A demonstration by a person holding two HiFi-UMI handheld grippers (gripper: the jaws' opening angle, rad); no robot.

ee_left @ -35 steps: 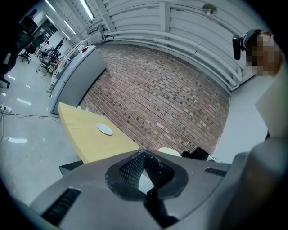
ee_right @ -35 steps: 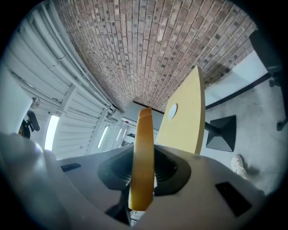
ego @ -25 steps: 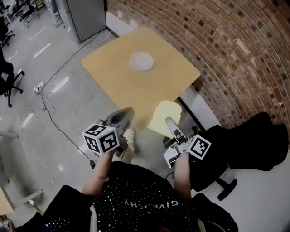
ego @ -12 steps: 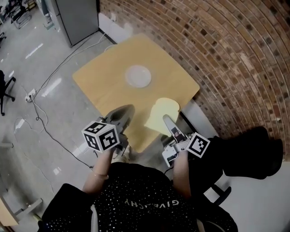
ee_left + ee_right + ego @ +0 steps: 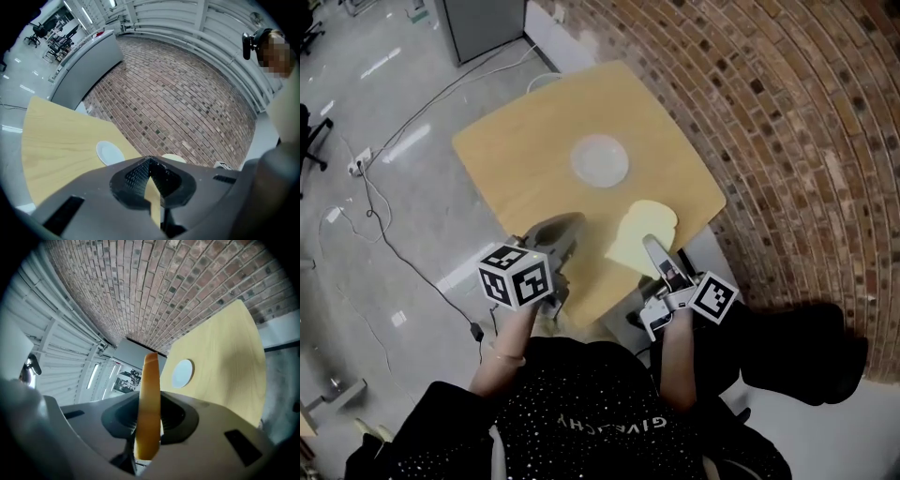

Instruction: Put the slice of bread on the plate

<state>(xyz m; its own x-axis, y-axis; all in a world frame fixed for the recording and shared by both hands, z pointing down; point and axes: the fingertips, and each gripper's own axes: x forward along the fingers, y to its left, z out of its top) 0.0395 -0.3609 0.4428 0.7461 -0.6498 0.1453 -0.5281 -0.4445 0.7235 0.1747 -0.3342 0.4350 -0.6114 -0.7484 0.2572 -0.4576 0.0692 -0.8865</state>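
Status: bread slice (image 5: 645, 228) gripped, plate (image 5: 600, 159) not reached.
I am pinching the slice by its rim in the right gripper (image 5: 649, 246), leaving its face free to lie flat; it is hanging short of the plate. The left gripper (image 5: 569, 221) is closed, empty.

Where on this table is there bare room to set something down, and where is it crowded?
Only the plate sits on the table, near its middle. Bare wood rings it, widest toward the left corner. The near edge is crowded: the left gripper and the right gripper with the bread hang there.
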